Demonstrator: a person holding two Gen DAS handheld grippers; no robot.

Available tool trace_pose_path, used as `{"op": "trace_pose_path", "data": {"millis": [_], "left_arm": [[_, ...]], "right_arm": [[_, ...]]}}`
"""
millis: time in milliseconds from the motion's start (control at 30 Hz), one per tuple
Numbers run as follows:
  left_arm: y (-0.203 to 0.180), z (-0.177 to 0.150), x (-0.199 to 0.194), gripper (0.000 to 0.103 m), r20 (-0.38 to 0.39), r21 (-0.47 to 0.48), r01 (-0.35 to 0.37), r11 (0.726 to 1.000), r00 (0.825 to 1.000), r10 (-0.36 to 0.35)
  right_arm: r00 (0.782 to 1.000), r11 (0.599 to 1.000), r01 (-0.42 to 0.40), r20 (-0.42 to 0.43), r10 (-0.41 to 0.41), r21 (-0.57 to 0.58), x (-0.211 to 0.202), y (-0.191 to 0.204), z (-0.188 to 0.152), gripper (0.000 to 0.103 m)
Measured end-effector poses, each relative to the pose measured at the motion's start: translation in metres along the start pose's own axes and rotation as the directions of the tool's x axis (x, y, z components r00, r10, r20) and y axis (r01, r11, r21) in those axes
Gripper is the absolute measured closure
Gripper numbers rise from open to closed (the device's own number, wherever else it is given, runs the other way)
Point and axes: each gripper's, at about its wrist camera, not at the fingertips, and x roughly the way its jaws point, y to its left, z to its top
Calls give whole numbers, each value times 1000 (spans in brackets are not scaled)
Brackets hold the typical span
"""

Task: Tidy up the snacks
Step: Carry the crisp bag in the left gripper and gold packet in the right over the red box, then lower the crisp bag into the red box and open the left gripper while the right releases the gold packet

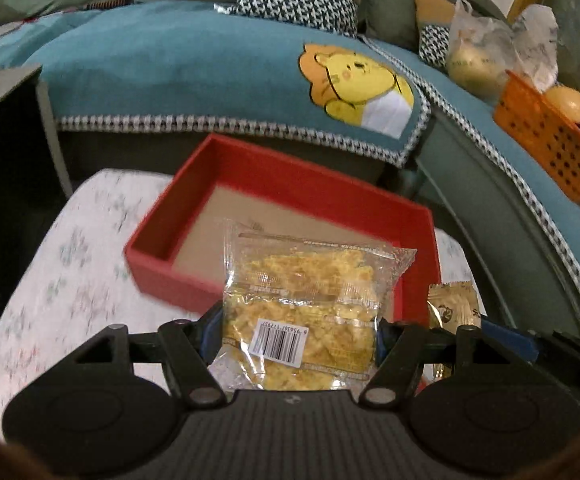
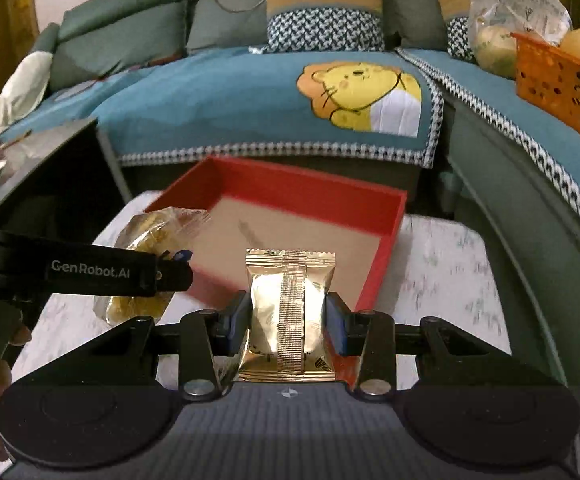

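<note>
A red box (image 1: 417, 216) with a bare brown floor sits on the white patterned table (image 1: 70, 272); it also shows in the right wrist view (image 2: 393, 208). My left gripper (image 1: 299, 330) is shut on a clear packet of yellow snack (image 1: 301, 292) with a barcode, held above the box's near wall. My right gripper (image 2: 288, 320) is shut on a gold foil packet (image 2: 288, 316), just short of the box's near wall. The gold packet (image 1: 453, 306) shows at the right of the left wrist view. The left gripper (image 2: 170, 268) and its clear packet (image 2: 158, 232) show at the left of the right wrist view.
A teal sofa cover with a yellow bear (image 2: 361, 92) lies behind the table. An orange perforated basket (image 2: 561, 80) with fruit and a plastic bag (image 2: 501, 32) sit on the sofa at right. A dark side table (image 2: 50, 168) stands at left.
</note>
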Motion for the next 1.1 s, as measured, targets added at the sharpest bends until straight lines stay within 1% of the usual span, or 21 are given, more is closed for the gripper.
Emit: {"op": "trace_pose_path", "data": {"millis": [167, 333, 467, 633, 767, 867, 1000, 1100], "left_arm": [[-4, 25, 32, 0, 19, 9, -34, 999, 999, 34], [-6, 37, 61, 0, 41, 41, -57, 998, 998, 55], [-3, 35, 89, 0, 22, 62, -69, 996, 997, 68], [10, 25, 120, 0, -17, 69, -118, 991, 993, 119], [14, 18, 126, 0, -17, 115, -171, 979, 985, 174], [13, 14, 125, 0, -28, 129, -186, 974, 981, 191], [15, 7, 120, 0, -60, 111, -193, 975, 978, 201], [16, 0, 114, 0, -77, 117, -207, 971, 973, 216]], "right_arm": [[1000, 1000, 14, -1, -14, -13, 29, -10, 15, 54], [1000, 1000, 12, -18, -12, -24, 58, -14, 21, 54], [999, 1000, -13, -36, 12, -25, 82, -13, 17, 54], [997, 999, -21, -73, 19, -32, 108, -12, 8, 54], [997, 998, -7, -75, 3, -65, 113, -10, 3, 54], [997, 997, -9, -81, 3, -77, 113, -9, 3, 54], [995, 991, 8, -99, -21, -133, 114, -2, -2, 53], [993, 988, 4, -116, -22, -155, 112, 2, -5, 53]]}}
